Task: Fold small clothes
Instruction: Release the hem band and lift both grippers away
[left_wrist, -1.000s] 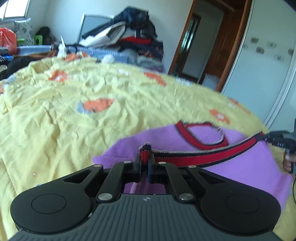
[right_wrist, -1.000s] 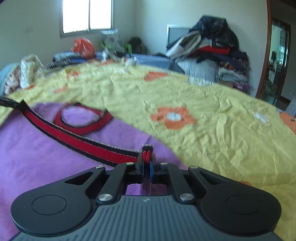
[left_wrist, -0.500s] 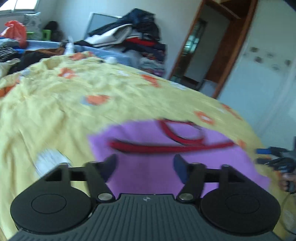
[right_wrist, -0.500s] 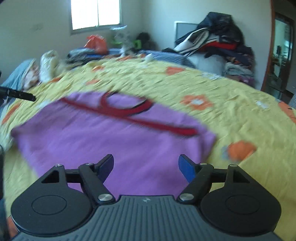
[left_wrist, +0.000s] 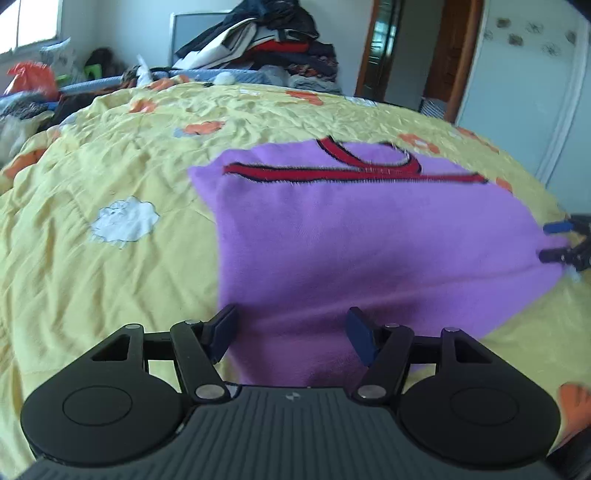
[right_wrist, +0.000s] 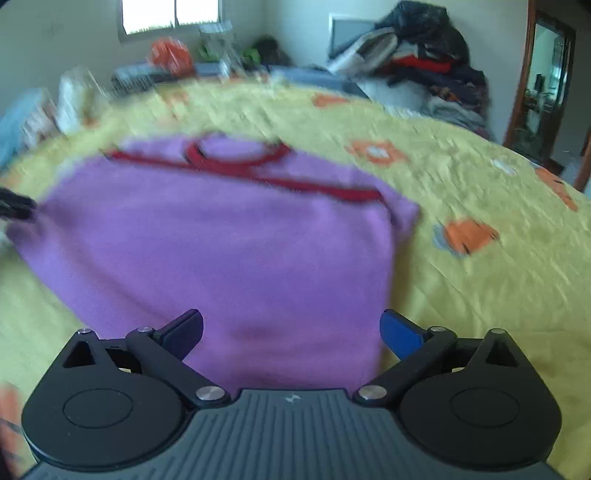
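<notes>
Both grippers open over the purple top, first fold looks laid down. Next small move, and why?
Probably close in on the near side corners for a second fold. The purple top lies folded on the yellow bedspread, red hem up by the neckline. Left gripper and right gripper are open, holding nothing.

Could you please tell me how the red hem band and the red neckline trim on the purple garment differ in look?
The red hem band runs as a nearly straight strip across the purple garment, while the red neckline trim curves into a loop. The hem band spans most of the garment's width; the neckline trim is much shorter. The hem band lies nearer the camera and overlaps the trim's lower edge. Both are red with dark edging.
</notes>
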